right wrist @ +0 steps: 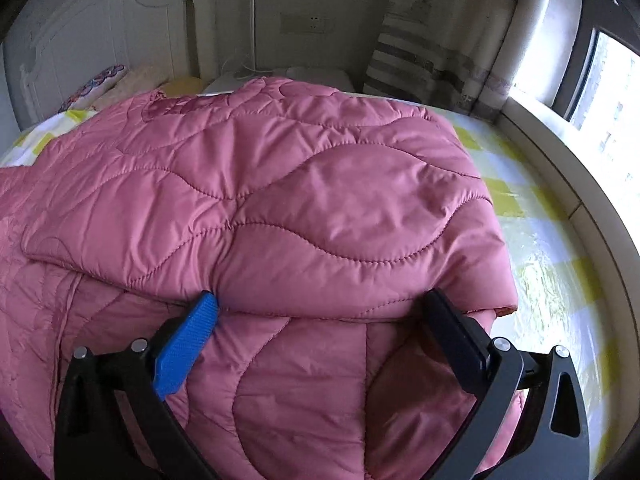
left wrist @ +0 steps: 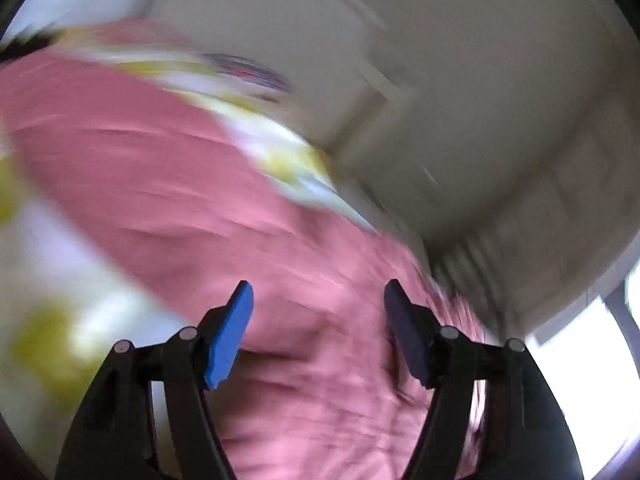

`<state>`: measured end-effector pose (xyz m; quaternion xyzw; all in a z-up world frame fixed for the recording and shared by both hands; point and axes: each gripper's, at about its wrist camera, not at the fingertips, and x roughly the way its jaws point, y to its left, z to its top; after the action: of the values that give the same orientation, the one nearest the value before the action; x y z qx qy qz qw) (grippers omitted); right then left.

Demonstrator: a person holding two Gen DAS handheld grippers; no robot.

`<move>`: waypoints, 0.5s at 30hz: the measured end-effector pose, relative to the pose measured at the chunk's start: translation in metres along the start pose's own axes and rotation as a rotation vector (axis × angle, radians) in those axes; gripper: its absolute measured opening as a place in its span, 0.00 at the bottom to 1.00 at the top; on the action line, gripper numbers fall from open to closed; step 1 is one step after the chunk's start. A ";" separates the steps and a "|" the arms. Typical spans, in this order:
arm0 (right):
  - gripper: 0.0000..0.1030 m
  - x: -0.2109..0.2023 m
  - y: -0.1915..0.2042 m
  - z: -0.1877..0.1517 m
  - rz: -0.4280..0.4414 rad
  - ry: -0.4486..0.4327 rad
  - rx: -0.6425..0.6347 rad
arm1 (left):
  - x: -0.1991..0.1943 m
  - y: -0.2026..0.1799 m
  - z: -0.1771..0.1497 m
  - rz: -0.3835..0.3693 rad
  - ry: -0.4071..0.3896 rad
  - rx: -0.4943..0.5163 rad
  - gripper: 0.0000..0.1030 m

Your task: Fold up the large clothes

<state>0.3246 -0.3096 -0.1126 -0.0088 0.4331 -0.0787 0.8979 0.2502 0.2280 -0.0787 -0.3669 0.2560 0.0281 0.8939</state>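
A pink quilted jacket (right wrist: 304, 184) lies folded over on itself across the bed. In the right wrist view my right gripper (right wrist: 322, 302) stands wide open just over the jacket's folded edge, its blue pad (right wrist: 184, 344) and black finger either side of the fold without pinching it. The left wrist view is heavily blurred. There the left gripper (left wrist: 318, 292) hovers open over the pink jacket (left wrist: 168, 184), with nothing caught between its blue pads (left wrist: 228, 340).
The bed sheet (right wrist: 536, 240) is white with yellow checks. A white headboard (right wrist: 100, 24), pillows (right wrist: 100, 80) and a wall socket sit beyond the jacket. A striped curtain (right wrist: 424, 56) and bright window (right wrist: 608, 92) are at the right, past the bed's edge.
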 end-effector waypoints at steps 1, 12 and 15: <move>0.96 -0.002 0.002 -0.001 -0.003 -0.001 -0.001 | -0.012 0.023 0.009 0.031 -0.037 -0.070 0.65; 0.96 -0.031 -0.035 -0.013 0.134 -0.149 0.228 | -0.023 0.142 0.094 0.193 -0.119 -0.358 0.52; 0.96 -0.043 -0.060 -0.022 0.210 -0.249 0.371 | -0.010 0.109 0.104 0.157 -0.095 -0.327 0.11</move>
<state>0.2730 -0.3614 -0.0875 0.1914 0.2957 -0.0614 0.9339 0.2612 0.3784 -0.0820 -0.4844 0.2336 0.1562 0.8285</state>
